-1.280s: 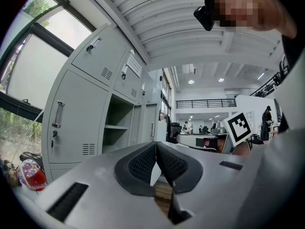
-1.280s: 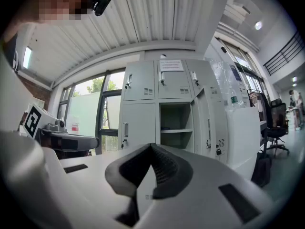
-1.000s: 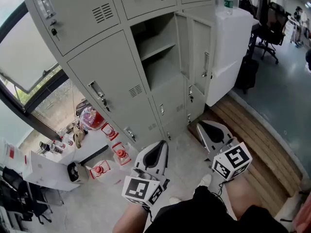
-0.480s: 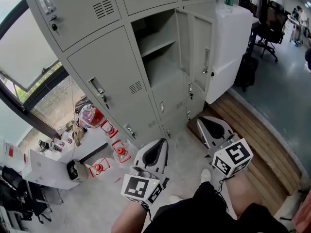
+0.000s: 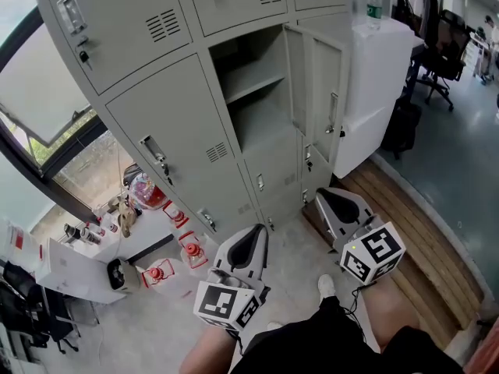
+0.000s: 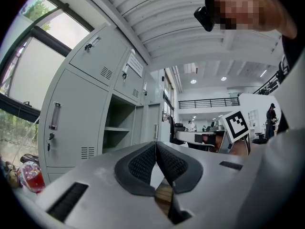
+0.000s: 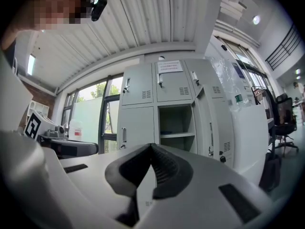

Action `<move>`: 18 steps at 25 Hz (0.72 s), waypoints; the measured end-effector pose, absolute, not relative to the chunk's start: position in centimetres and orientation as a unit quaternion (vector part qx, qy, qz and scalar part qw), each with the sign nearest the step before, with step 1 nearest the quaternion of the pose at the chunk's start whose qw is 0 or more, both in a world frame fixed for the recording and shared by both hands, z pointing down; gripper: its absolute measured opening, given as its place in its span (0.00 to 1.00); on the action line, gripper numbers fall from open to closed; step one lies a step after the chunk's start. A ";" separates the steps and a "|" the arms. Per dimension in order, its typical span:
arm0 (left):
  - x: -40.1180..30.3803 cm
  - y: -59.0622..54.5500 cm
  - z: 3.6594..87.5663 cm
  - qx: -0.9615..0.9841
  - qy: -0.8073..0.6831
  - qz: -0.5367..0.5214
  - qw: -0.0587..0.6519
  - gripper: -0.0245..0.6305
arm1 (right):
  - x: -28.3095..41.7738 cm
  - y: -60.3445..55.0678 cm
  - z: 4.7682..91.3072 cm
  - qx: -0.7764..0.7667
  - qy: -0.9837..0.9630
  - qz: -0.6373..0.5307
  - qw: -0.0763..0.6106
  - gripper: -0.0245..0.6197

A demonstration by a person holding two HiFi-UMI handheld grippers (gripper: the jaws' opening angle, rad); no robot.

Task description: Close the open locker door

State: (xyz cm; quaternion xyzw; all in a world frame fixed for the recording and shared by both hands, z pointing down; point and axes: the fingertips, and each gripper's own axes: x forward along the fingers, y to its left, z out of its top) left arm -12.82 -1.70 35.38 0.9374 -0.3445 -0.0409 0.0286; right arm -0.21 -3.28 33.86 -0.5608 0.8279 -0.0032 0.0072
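Observation:
The grey locker bank fills the upper head view. One middle compartment (image 5: 253, 92) stands open, with a shelf inside. Its door (image 5: 318, 92) is swung out to the right, handle (image 5: 333, 114) on its outer edge. My left gripper (image 5: 254, 235) is low in the head view, shut and empty, pointing at the locker base. My right gripper (image 5: 321, 199) is beside it on the right, also shut on nothing, below the open door. Both are well short of the door. The left gripper (image 6: 156, 145) sees the compartment (image 6: 116, 128) ahead. The right gripper (image 7: 151, 146) sees the open door (image 7: 209, 128) ahead.
A white cabinet (image 5: 378, 76) with a bottle (image 5: 375, 2) on top stands right of the lockers. A wooden platform (image 5: 405, 224) runs along the floor at the right. Red items (image 5: 160, 271) and clutter sit on the floor at the left below a window (image 5: 47, 107). An office chair (image 5: 440, 49) is far right.
Both grippers have edged slightly towards the lockers, and the lockers sit a little closer in the head view. The jaws stay shut and the door has not moved.

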 end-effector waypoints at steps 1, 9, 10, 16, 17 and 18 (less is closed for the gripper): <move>-12.4 -2.0 35.4 0.937 -0.347 -0.040 0.029 0.06 | 0.3 -3.7 33.9 -0.559 0.829 -0.005 0.008 0.12; -8.1 -4.8 35.6 0.934 -0.353 -0.028 0.033 0.06 | 5.3 -7.2 33.5 -0.566 0.825 -0.001 0.012 0.12; -7.6 -5.2 35.7 0.934 -0.354 -0.027 0.034 0.06 | 6.0 -7.7 33.5 -0.569 0.822 0.001 0.013 0.13; -4.7 -7.6 36.5 0.933 -0.356 -0.022 0.044 0.06 | 10.2 -10.7 34.0 -0.581 0.814 -0.005 0.018 0.48; -4.2 -8.0 36.7 0.932 -0.358 -0.022 0.045 0.06 | 10.7 -11.2 34.2 -0.581 0.813 -0.008 0.017 0.48; -3.8 -8.3 36.8 0.932 -0.359 -0.022 0.047 0.06 | 11.2 -11.6 34.3 -0.581 0.814 -0.010 0.017 0.48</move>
